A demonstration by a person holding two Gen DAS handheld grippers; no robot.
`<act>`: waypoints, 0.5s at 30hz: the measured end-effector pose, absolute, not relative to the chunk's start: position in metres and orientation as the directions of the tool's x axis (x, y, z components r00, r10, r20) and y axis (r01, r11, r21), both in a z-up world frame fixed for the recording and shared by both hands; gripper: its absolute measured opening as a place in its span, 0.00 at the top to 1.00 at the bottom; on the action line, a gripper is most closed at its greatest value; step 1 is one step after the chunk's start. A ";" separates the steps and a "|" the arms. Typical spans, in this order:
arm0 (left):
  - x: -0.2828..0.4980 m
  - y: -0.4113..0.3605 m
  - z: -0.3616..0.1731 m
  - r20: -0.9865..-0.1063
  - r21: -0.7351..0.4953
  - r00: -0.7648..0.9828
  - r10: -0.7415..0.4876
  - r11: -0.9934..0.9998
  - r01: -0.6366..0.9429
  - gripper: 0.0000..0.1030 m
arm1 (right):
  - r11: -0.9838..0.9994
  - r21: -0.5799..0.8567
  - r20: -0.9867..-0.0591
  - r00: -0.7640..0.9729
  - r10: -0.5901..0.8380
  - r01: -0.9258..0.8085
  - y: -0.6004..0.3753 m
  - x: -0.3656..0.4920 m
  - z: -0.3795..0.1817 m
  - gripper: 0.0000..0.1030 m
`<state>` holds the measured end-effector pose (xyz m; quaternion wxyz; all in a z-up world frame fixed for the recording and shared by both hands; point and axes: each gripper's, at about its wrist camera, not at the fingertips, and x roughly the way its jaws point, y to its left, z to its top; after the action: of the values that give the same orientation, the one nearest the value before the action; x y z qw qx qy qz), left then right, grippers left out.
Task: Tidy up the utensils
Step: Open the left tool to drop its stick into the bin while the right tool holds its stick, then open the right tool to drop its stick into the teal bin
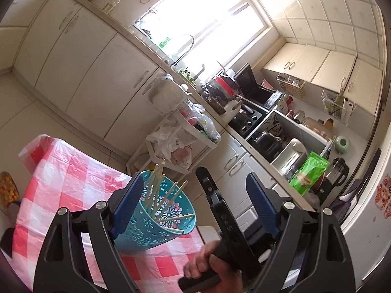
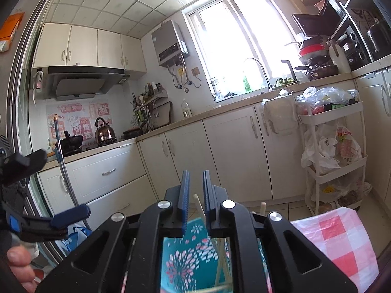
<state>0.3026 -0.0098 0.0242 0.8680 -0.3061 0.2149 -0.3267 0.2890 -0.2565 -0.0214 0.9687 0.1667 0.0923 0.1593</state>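
Checked worktop [image 1: 73,171] runs out to its far edge, floor open beyond it. Teal holder [image 1: 156,219] sits near the worktop's near side, touching the left tongs' [image 1: 193,205] left pad, mouth tipped toward the kitchen. Chopsticks [image 1: 156,188] inside fan up and away, a couple lying across the rim. Left tongs are spread wide, nothing pinched. Right view looks straight down into the holder [image 2: 183,263]: right tongs [image 2: 196,195] nearly pressed together, one chopstick [image 2: 199,207] standing in the narrow gap, pads not clearly gripping it. A hand [image 1: 215,266] shows only from the left.
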 end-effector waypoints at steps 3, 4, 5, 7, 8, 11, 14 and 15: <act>0.294 -0.013 0.026 -0.191 -0.639 0.706 -0.682 0.632 0.438 0.21 | 0.895 0.346 -0.143 0.927 0.346 -0.281 -0.259 0.270 -0.024 0.85; 0.290 -0.015 0.027 -0.202 -0.622 0.712 -0.672 0.650 0.437 0.21 | 0.897 0.342 -0.153 0.925 0.347 -0.280 -0.260 0.262 -0.026 0.82; 0.286 -0.017 0.028 -0.210 -0.610 0.716 -0.665 0.662 0.436 0.21 | 0.897 0.341 -0.161 0.923 0.349 -0.280 -0.260 0.256 -0.027 0.81; 0.278 -0.019 0.029 -0.227 -0.587 0.722 -0.653 0.683 0.434 0.21 | 0.899 0.339 -0.177 0.920 0.350 -0.277 -0.262 0.241 -0.032 0.77; 0.274 -0.020 0.029 -0.235 -0.575 0.724 -0.648 0.693 0.434 0.21 | 0.902 0.336 -0.190 0.918 0.348 -0.272 -0.263 0.233 -0.034 0.77; 0.262 -0.023 0.029 -0.254 -0.550 0.727 -0.637 0.714 0.434 0.21 | 0.906 0.334 -0.231 0.910 0.345 -0.259 -0.265 0.209 -0.043 0.73; 0.250 -0.025 0.028 -0.286 -0.518 0.732 -0.619 0.742 0.425 0.21 | 0.916 0.330 -0.284 0.902 0.326 -0.227 -0.268 0.184 -0.053 0.68; 0.247 -0.026 0.026 -0.294 -0.511 0.732 -0.615 0.748 0.423 0.21 | 0.920 0.329 -0.303 0.898 0.318 -0.214 -0.269 0.177 -0.056 0.65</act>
<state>0.2466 -0.0262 0.0262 0.9067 -0.2096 0.2284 -0.2861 0.1772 -0.2686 -0.0559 0.9634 0.1453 0.1781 0.1380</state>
